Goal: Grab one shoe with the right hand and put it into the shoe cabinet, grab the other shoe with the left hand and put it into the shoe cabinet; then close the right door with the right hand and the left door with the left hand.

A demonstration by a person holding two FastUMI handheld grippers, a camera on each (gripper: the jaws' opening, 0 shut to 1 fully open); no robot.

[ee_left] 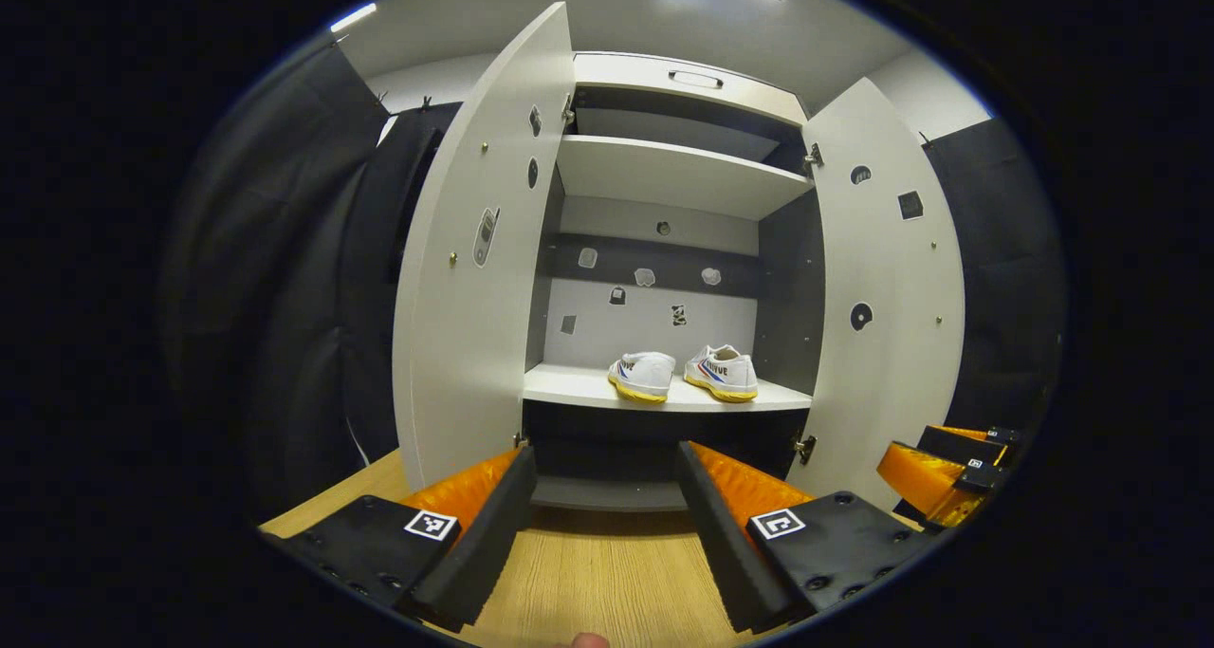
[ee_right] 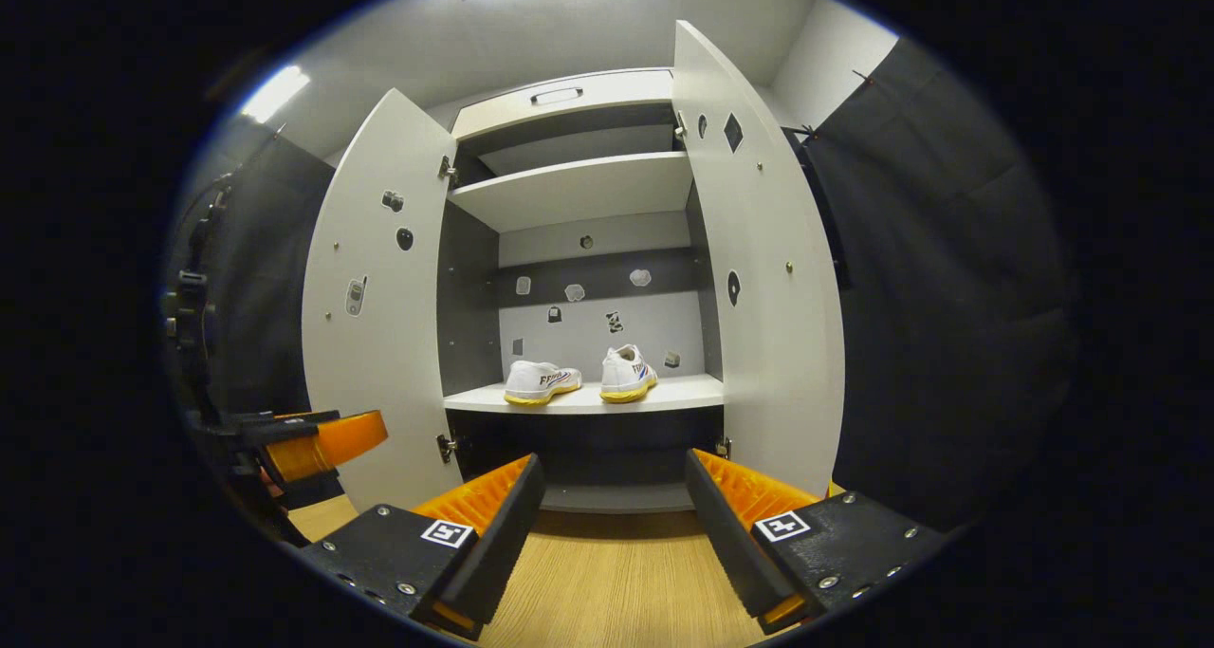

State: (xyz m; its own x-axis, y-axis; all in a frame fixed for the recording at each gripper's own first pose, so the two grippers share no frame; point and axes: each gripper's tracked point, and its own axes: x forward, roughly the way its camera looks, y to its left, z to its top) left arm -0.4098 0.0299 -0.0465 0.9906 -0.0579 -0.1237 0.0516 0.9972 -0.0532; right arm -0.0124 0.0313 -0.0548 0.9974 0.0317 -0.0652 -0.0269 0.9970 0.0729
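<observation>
Both shoes are sitting side by side on the middle shelf (ee_left: 588, 387) of the shoe cabinet (ee_left: 692, 83), the left shoe (ee_left: 642, 376) and the right shoe (ee_left: 722, 373) resting near the front edge and just apart from each other, so the loading looks done and the doors are what is waiting. The left gripper (ee_left: 604, 515) is hanging back over the wooden floor (ee_left: 607, 572) with its jaws spread wide and holding nothing, and the right gripper (ee_right: 614, 525) is doing the same in the right gripper view, fingers parted and empty. The right door (ee_right: 773, 278) and the left door (ee_left: 474, 268) are both standing wide open, swung out towards the cameras. Here is where it could be going wrong: the right shoe (ee_right: 627, 375) is pointing its heel towards the shelf lip, and if it is overhanging at all, a closing door could be catching it and bouncing back. The doors show no handle on their inner faces, so a push landing close to the hinge side could be sliding off the smooth panel. And with the left gripper (ee_right: 322, 444) hovering just beside the left door (ee_right: 379, 297), swinging both doors at once could be bringing the two into each other.
</observation>
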